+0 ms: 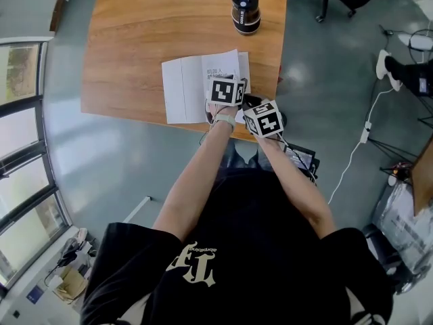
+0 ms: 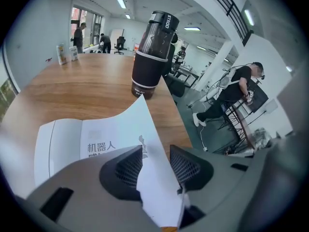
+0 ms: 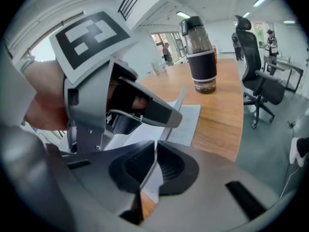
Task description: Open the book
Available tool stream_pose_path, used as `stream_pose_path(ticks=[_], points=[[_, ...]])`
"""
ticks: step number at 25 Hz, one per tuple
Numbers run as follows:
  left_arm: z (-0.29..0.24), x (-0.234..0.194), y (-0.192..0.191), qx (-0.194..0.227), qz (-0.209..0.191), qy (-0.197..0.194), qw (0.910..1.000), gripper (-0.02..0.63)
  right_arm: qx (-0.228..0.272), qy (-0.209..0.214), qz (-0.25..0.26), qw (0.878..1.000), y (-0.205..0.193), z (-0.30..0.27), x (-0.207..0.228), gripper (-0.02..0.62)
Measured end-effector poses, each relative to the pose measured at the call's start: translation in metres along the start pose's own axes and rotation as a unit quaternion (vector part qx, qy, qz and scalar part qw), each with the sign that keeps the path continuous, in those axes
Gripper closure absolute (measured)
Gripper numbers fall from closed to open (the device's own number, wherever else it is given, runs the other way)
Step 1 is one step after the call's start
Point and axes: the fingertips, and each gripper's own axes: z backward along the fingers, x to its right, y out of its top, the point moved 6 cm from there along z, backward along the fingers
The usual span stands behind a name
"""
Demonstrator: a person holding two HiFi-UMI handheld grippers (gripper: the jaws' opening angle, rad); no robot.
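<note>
A white book (image 1: pixel 189 87) lies opened out near the front edge of the wooden table (image 1: pixel 135 32). In the left gripper view one white page (image 2: pixel 137 124) stands lifted and runs between the jaws of my left gripper (image 2: pixel 157 166). Those jaws stand wide apart and open, and the pads do not press the sheet. My right gripper (image 3: pixel 154 166) is shut on a thin sheet (image 3: pixel 153 178) of the same book, seen edge-on between its pads. In the head view both grippers sit close together at the book's right edge, the left gripper (image 1: pixel 230 80) just beyond the right gripper (image 1: pixel 250 105).
A dark bottle (image 1: pixel 245 9) with a black lid stands upright on the table beyond the book, also seen as the bottle (image 2: pixel 152 52). Past the table's right edge are grey floor and an office chair (image 3: pixel 256 76). People stand far off in the room.
</note>
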Motion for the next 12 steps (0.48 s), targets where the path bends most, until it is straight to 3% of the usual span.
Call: stream_pose_path(ticks=[5, 12], points=[[-0.0060, 0.0049, 0.0020, -0.019, -0.015, 0.029, 0.9993, 0.439, -0.008, 0.024, 0.014, 1.000, 0.0067, -0.0028, -0.0035, 0.592], [-0.0051, -0.0016, -0.0052, 0.001, 0.023, 0.025, 0.9994, 0.467, -0.016, 0.059, 0.033, 0.998, 0.0041, -0.0037, 0.0020, 0.585]])
